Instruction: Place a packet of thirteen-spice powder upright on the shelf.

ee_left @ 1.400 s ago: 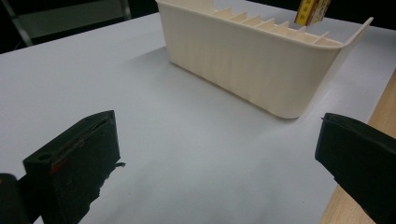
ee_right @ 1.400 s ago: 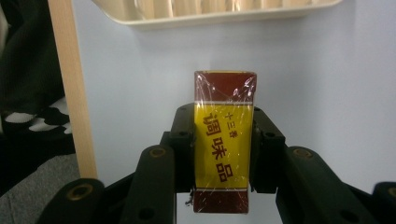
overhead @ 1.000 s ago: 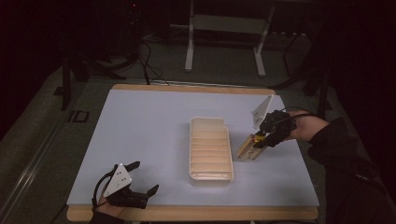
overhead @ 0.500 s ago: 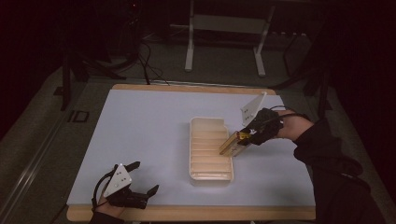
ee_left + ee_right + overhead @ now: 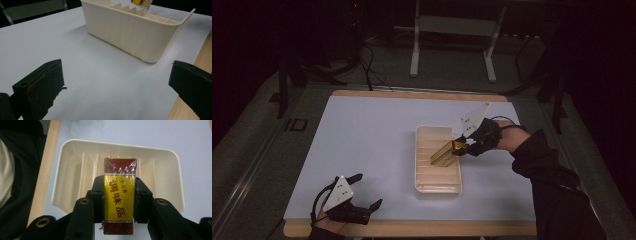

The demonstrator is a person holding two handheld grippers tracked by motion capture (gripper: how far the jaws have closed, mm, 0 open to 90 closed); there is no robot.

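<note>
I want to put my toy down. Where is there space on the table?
Left of the cream divided tray, the white table top lies bare, up to the far edge. It is crowded where the right gripper holds the yellow box.

Box [image 5: 444,153] above tray [image 5: 437,186], mid-table [image 5: 362,140].

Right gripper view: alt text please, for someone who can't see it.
The right gripper is shut on a yellow and dark red box wrapped in clear film, held above a cream tray with divider slots. The tray sits on a pale sheet beside the table's wooden edge.
</note>
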